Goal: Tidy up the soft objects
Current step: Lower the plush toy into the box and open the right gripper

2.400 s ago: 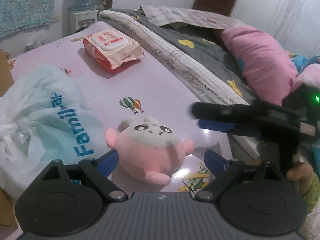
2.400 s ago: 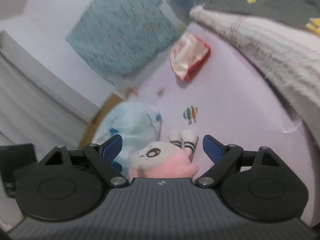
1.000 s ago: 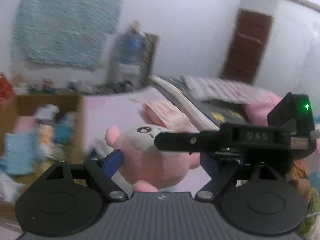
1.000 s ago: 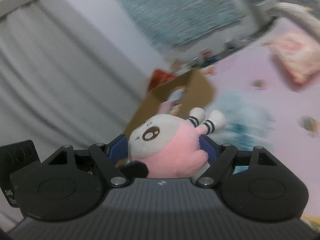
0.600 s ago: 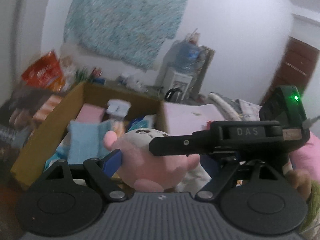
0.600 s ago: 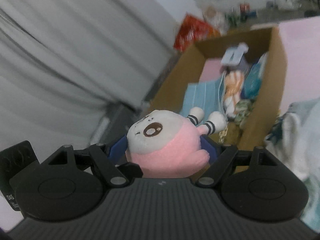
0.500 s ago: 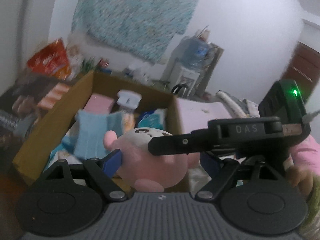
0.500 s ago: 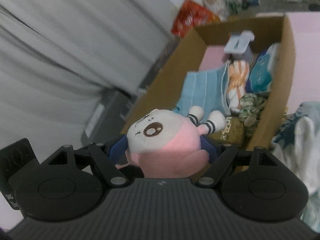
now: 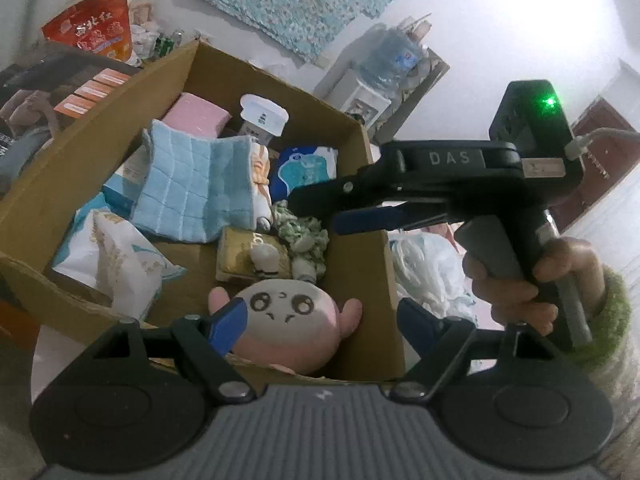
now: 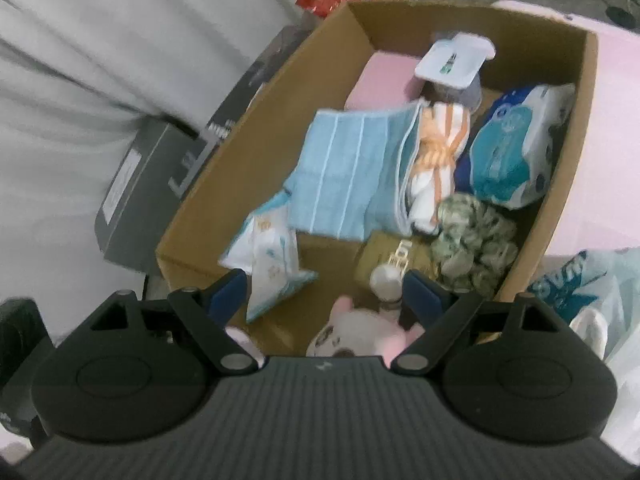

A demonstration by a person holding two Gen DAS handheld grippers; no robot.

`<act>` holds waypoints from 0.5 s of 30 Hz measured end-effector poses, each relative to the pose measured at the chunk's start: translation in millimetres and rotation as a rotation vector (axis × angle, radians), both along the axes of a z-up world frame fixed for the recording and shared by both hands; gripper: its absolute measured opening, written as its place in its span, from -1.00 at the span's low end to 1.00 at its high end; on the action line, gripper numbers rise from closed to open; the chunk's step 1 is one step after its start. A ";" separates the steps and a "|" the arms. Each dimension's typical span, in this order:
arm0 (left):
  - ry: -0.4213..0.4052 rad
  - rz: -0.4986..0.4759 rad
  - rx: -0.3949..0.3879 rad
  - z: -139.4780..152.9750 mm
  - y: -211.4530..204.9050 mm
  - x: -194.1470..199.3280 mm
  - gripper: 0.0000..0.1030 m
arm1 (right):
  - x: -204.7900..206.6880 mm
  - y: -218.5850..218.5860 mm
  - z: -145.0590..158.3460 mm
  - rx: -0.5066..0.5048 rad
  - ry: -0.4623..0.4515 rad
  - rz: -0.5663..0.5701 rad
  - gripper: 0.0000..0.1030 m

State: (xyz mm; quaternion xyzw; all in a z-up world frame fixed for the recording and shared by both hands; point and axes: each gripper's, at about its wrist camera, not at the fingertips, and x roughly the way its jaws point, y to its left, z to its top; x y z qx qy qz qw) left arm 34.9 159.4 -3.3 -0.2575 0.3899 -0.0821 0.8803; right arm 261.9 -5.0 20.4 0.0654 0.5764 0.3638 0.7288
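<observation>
A pink and white plush toy (image 9: 286,328) lies face up in the near corner of an open cardboard box (image 9: 100,120), below and between the blue fingertips of my left gripper (image 9: 320,322), which is open and not touching it. It shows in the right wrist view (image 10: 356,336) too, low between the open jaws of my right gripper (image 10: 324,288). The right gripper (image 9: 352,216) also shows from the side in the left wrist view, hovering over the box's right wall. The box (image 10: 248,128) holds a blue towel (image 9: 196,188), tissue packs and a green fuzzy bundle (image 9: 300,236).
A white plastic bag (image 9: 428,268) lies right of the box on a pink surface (image 10: 616,128). A red snack bag (image 9: 92,28) and dark printed cartons (image 10: 160,168) stand left of the box. A water dispenser (image 9: 384,80) is against the far wall.
Both grippers carried the plush from the pink surface over to the box, then opened. The plush has dropped into the box's near corner.
</observation>
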 end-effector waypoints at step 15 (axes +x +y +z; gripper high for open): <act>-0.161 0.117 0.148 30.2 31.9 -32.2 0.79 | -20.6 13.5 -1.6 -0.007 0.005 0.029 0.66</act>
